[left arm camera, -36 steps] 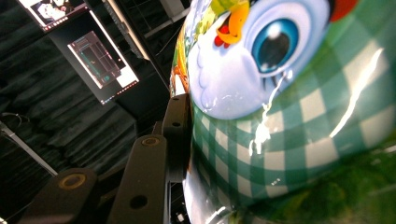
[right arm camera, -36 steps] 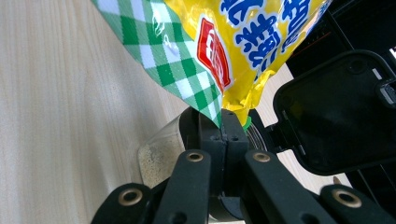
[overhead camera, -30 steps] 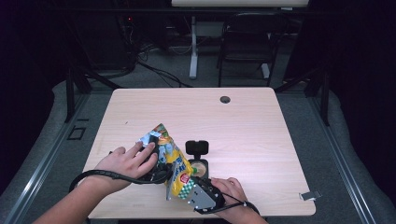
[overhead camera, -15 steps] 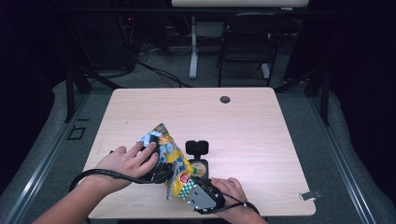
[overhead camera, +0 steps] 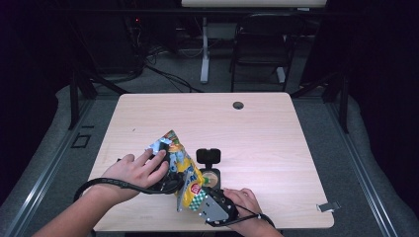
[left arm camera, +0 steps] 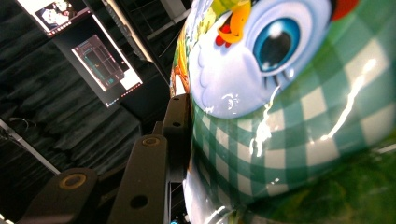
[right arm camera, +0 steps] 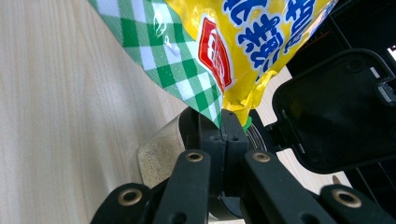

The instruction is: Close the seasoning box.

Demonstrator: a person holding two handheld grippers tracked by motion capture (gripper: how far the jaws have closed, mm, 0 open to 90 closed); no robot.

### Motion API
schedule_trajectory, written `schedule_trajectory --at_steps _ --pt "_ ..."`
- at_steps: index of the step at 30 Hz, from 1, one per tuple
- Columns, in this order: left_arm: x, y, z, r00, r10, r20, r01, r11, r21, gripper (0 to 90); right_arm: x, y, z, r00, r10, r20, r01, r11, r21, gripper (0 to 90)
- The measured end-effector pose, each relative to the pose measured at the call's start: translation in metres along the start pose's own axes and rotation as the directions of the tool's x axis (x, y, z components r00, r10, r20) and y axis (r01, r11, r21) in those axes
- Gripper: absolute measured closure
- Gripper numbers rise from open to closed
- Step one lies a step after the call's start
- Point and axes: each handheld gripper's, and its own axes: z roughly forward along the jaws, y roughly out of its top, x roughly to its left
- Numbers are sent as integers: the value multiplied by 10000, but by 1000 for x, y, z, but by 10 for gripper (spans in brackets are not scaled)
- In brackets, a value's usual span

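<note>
The snack bag (overhead camera: 182, 170) stands tilted over the worktop's (overhead camera: 267, 128) near-left part, approx 7 o'clock from worktop centre, silver top edge pointing toward 11 and lower end toward 5. It is yellow w/ green-white check and a cartoon eye printed on it.

L tool (overhead camera: 165, 180) sits under the person's left hand (overhead camera: 136, 170), at 9 o'clock of the bag; fingers (overhead camera: 157, 157) reach onto the bag's upper part. In the left gripper view one black jaw lies flat against the bag's (left arm camera: 289, 116) checked side; the other jaw is hidden behind the bag. Jaws stand part-way apart w/ the bag's body between them, so it grips the bag.

R tool (overhead camera: 200, 196) is at the bag's lower end, approx 5 o'clock of it, w/ the right hand (overhead camera: 242, 202) behind it near the worktop's front edge. In the right gripper view its two jaws are pressed together, narrow, pinching the bag's (right arm camera: 219, 51) bottom corner right at the tips.

Directly below that pinched corner sits a clear jar (right arm camera: 161, 156) w/ pale powdery contents, its black flip lid (right arm camera: 336, 116) swung open at approx 2 o'clock of the jaw tips. From the high view the jar (overhead camera: 211, 176) is just at 3 o'clock of the bag, lid (overhead camera: 208, 156) standing up at 12 of it.

A small dark round grommet (overhead camera: 238, 105) lies far off at the worktop's back edge, approx 12 o'clock.
</note>
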Motion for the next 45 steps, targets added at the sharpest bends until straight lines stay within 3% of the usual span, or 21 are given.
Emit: schedule_trajectory --at_steps 45 --pt "12 1 -5 9997 245 -34 -245 9997 -31 730 0 0 -1 9998 186 73 -184 9996 -207 900"
